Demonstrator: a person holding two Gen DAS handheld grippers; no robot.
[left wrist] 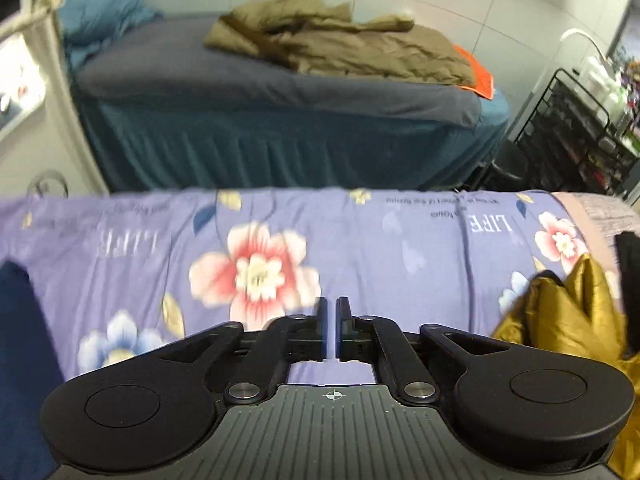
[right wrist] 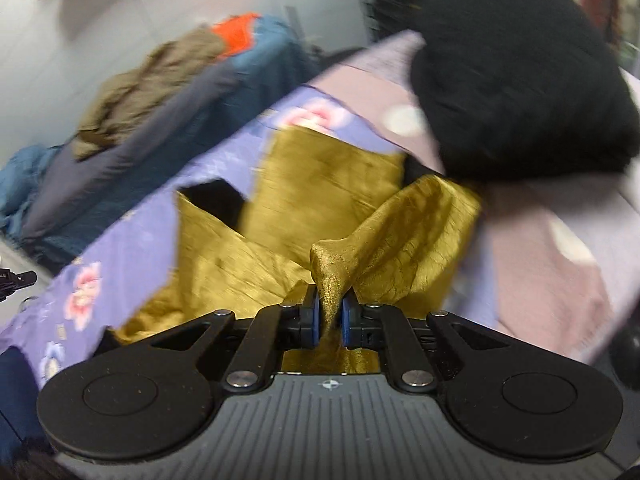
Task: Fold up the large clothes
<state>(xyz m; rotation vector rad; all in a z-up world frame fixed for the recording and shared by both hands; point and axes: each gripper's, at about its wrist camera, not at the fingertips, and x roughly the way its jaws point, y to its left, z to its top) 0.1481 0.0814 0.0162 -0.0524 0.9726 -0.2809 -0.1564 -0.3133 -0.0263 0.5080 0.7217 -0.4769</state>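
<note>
A shiny gold garment [right wrist: 320, 184] lies crumpled on a purple flowered bedsheet [right wrist: 132, 248]. My right gripper [right wrist: 330, 312] is shut on a bunched fold of the gold garment and holds it up off the sheet. In the left wrist view the gold garment [left wrist: 568, 312] shows at the right edge of the sheet [left wrist: 360, 248]. My left gripper [left wrist: 331, 316] hovers over the sheet near a large pink flower, jaws nearly together with nothing between them.
A black garment [right wrist: 520, 80] lies on a pink cover beside the gold one. A dark blue cloth [left wrist: 20, 340] is at the left. Beyond stands a second bed [left wrist: 280, 92] with an olive garment [left wrist: 340, 40] and a black wire rack [left wrist: 580, 128].
</note>
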